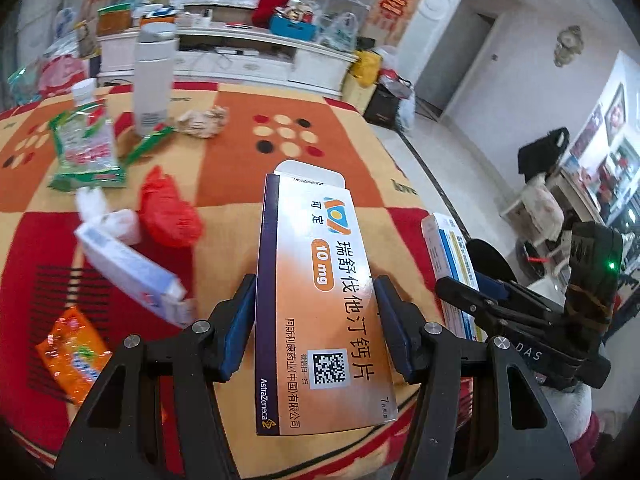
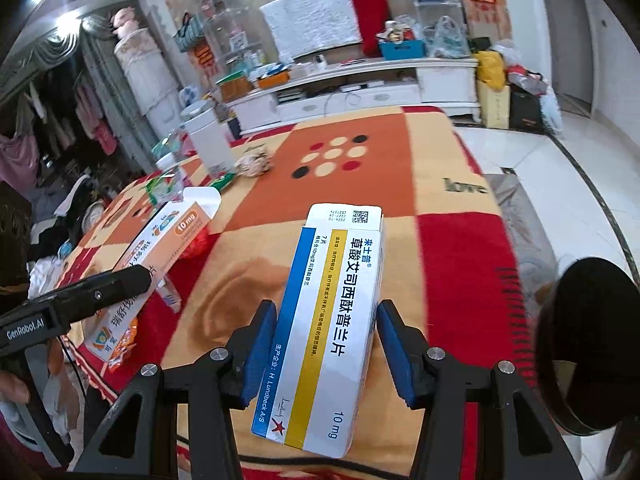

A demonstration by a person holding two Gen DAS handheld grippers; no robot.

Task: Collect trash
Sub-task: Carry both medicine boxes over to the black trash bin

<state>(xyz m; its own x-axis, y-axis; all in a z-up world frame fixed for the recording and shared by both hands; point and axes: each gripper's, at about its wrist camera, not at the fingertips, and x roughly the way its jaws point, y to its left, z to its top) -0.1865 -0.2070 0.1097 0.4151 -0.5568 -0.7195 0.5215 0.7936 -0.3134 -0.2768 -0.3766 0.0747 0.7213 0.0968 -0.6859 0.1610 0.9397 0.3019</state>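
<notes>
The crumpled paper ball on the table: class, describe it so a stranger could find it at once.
Start at the checked blanket covering the table. At its far side stands a tall white bottle; the crumpled paper ball lies just right of its base. Unlike the glossy green packet and red bag, it is beige and matte.

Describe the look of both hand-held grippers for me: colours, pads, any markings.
Left hand-held gripper and right hand-held gripper: black angular frames with triangular cutouts, silver round bolts, blue fingers. The left body reads "GenRobot.AI"; the right shows "DAS", a green light and brown tape.
</notes>
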